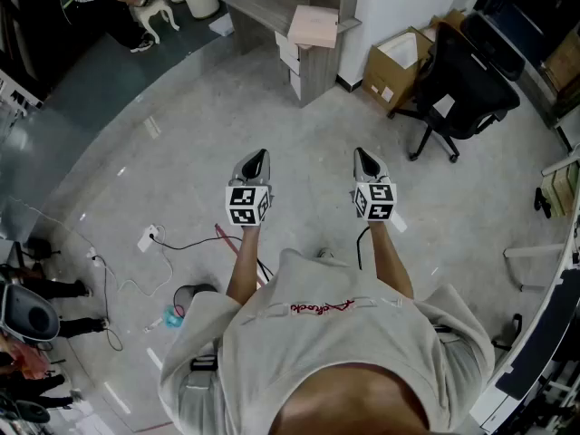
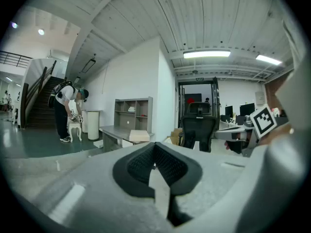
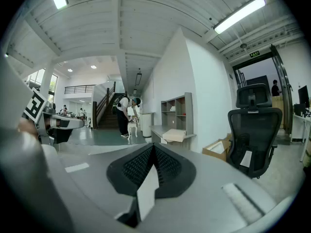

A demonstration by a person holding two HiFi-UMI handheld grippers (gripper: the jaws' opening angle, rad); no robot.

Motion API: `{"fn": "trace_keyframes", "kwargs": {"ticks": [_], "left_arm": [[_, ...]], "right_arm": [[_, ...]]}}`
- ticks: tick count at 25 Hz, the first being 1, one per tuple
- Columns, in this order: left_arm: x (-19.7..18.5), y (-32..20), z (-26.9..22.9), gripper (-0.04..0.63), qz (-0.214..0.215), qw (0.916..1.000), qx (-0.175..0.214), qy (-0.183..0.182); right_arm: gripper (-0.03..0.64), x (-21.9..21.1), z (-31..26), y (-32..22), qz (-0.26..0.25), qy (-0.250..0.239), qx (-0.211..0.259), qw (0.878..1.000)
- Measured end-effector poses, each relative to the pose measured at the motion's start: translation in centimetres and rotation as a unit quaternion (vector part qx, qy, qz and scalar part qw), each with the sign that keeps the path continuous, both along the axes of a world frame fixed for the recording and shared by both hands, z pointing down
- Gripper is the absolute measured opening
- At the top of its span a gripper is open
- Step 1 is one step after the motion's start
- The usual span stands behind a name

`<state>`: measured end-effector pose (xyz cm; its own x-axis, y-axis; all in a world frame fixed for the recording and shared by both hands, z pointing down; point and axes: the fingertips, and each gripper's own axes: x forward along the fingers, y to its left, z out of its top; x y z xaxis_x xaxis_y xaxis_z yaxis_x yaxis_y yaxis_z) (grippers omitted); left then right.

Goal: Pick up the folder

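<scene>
A flat pale folder-like object [image 1: 313, 25] lies on the end of a grey desk [image 1: 263, 3] far ahead; it also shows in the left gripper view [image 2: 138, 136] and the right gripper view [image 3: 174, 136]. My left gripper [image 1: 256, 159] and right gripper [image 1: 365, 159] are held side by side at waist height over the floor, well short of the desk. The left gripper's jaws [image 2: 154, 165] are shut, pads meeting with nothing between them. The right gripper [image 3: 153, 165] is likewise shut and holds nothing.
A black office chair [image 1: 458, 84] and an open cardboard box [image 1: 399, 66] stand right of the desk. Cables and a power strip [image 1: 149, 238] lie on the floor at the left. A person [image 2: 65, 106] bends over a small white figure by the stairs.
</scene>
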<state>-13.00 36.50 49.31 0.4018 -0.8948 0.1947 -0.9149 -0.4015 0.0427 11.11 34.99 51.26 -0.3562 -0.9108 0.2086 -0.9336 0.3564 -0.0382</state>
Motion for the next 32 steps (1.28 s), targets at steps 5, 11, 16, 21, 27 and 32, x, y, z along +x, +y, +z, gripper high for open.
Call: {"fn": "trace_keyframes", "kwargs": {"ticks": [5, 11, 16, 21, 27, 32], "left_arm": [[-0.5, 0.4, -0.1, -0.002, -0.005, 1.0, -0.001, 0.001], [-0.5, 0.4, -0.2, -0.002, -0.008, 1.0, 0.001, 0.002], [-0.1, 0.3, -0.3, -0.002, -0.006, 1.0, 0.001, 0.001], [0.9, -0.3, -0.3, -0.002, -0.004, 1.0, 0.001, -0.003], [3.0, -1.1, -0.6, -0.002, -0.006, 0.9999, 0.006, -0.007], [5.3, -1.7, -0.6, -0.002, -0.01, 0.9999, 0.009, -0.008]], "right_arm": [[0.006, -0.4, -0.5, 0.1, -0.002, -0.007, 0.003, 1.0], [0.006, -0.5, -0.8, 0.0, -0.005, -0.007, 0.007, 1.0], [0.006, -0.3, -1.0, 0.1, -0.004, -0.01, 0.009, 1.0], [0.008, 0.8, -0.8, -0.2, -0.003, -0.028, 0.009, 1.0], [0.006, 2.6, -0.8, -0.9, -0.009, -0.026, 0.011, 1.0], [0.006, 4.1, -0.7, -1.8, -0.029, -0.013, 0.013, 0.999]]}}
